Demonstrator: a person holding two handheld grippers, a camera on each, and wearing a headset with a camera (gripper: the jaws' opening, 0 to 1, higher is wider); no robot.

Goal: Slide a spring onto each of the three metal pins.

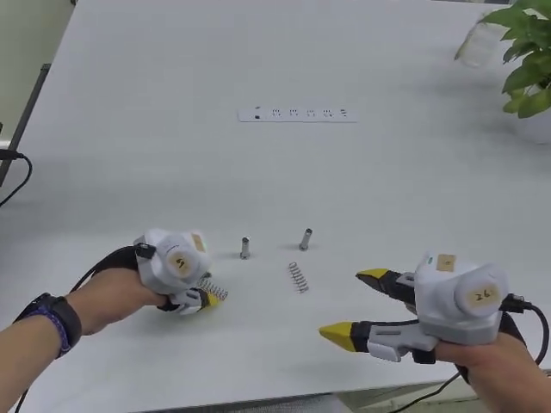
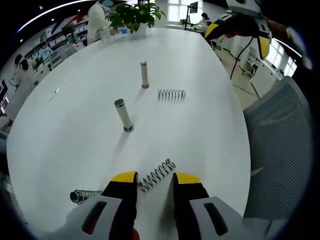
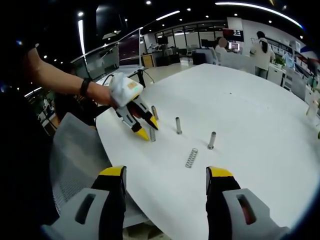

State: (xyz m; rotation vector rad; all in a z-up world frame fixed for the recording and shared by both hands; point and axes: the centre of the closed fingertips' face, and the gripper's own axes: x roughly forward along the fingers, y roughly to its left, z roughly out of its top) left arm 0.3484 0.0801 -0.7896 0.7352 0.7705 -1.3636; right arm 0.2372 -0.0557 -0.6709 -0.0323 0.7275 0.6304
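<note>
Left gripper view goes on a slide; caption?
Left gripper straddles a spring; two upright pins, second spring beyond.

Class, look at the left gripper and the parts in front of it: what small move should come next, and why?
Probably closing the left gripper on the spring. That spring lies on the table between its open jaws, not yet gripped, and a bare upright pin stands just ahead to receive it.

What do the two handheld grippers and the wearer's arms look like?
The left gripper and right gripper both have rounded white housings, black jaws with yellow tips, and round tan stickers with handwritten marks. A black cable trails from the right one. A dark wristband is worn on the left wrist; the forearms are unsleeved.
</note>
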